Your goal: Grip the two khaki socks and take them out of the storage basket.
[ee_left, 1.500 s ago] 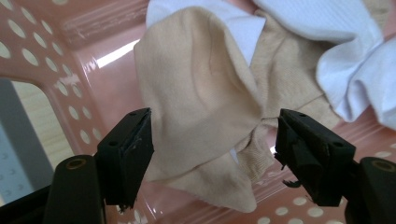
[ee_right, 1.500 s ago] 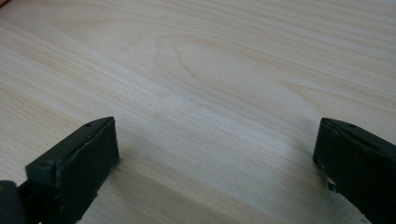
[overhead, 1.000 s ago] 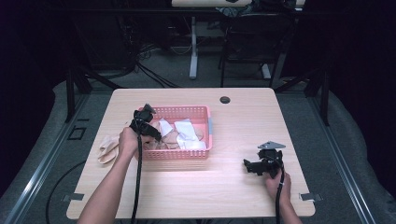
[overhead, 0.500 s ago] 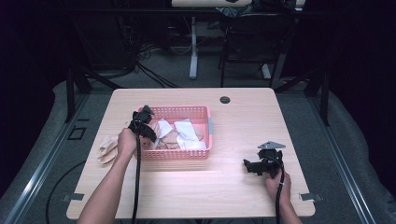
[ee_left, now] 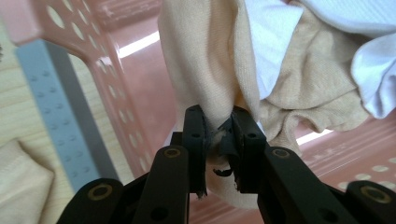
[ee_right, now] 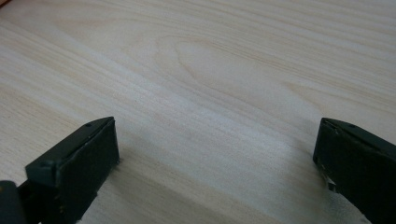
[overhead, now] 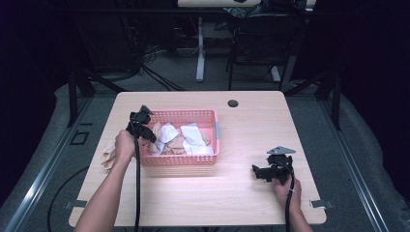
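1. Beige cloth is sitting pinched between the jaws of the left gripper, which have just been closing on a fold of it; in the high view that gripper is hanging over the left end of the pink basket, left of centre in the frame.
2. White cloths are lying tangled with more beige ones inside the basket; another beige cloth is resting on the wooden table just left of the basket.
3. Wide-open jaws are showing on the right gripper, holding nothing; it is idling over bare table at the lower right of the high view.
4. Likely trouble: the grip is taking a thin fold, so the cloth may be slipping free on lifting; neighbouring cloths may be dragging up with it; the light basket may be shifting or tipping if fabric is snagging on its perforated wall.
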{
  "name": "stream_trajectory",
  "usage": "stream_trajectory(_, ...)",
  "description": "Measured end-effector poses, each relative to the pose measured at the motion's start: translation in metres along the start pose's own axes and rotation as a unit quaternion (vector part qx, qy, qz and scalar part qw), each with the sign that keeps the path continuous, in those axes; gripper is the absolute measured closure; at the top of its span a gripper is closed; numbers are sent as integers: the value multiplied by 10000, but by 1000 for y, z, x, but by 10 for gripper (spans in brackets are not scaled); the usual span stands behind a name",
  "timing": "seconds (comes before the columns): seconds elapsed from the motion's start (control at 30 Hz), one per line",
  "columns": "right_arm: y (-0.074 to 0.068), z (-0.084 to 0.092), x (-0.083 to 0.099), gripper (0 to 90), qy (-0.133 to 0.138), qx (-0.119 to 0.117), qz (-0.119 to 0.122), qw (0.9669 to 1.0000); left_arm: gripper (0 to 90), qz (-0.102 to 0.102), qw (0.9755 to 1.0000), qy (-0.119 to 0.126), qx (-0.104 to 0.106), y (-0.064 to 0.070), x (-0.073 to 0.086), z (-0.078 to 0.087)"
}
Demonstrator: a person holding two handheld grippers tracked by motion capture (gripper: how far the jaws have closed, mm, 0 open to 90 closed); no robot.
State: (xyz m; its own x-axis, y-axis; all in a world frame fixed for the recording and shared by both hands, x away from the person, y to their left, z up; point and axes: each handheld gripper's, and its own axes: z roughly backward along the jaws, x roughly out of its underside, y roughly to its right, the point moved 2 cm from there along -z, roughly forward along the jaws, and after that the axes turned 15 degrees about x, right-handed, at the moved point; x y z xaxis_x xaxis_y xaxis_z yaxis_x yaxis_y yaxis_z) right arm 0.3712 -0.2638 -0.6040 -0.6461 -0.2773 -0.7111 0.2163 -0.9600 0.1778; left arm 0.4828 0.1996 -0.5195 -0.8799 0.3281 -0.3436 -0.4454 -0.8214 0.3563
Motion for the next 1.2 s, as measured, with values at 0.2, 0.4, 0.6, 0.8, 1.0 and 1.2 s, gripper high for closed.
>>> stream_trajectory(0.2, 0, 0, 0, 0, 7, 2, -9, 10000, 793, -135, 9999, 21, -36, 4, 0, 10)
stream_trajectory(0.4, 0, 0, 0, 0, 3, 1, -2, 10000, 793, -190, 9998, 72, 0, 6, -4, 17)
stream_trajectory(0.6, 0, 0, 0, 0, -4, 3, 1, 10000, 792, -352, 9994, 62, 16, 14, -10, 23)
stream_trajectory(0.8, 0, 0, 0, 0, 5, -1, -10, 10000, 792, -409, 9991, 87, 19, 20, -16, 29)
stream_trajectory(1.0, 0, 0, 0, 0, 6, -5, 12, 10000, 793, -536, 9985, 96, 5, 25, -22, 40)
stream_trajectory(1.2, 0, 0, 0, 0, 16, -16, 5, 10000, 793, -612, 9980, 150, -54, 27, -27, 55)
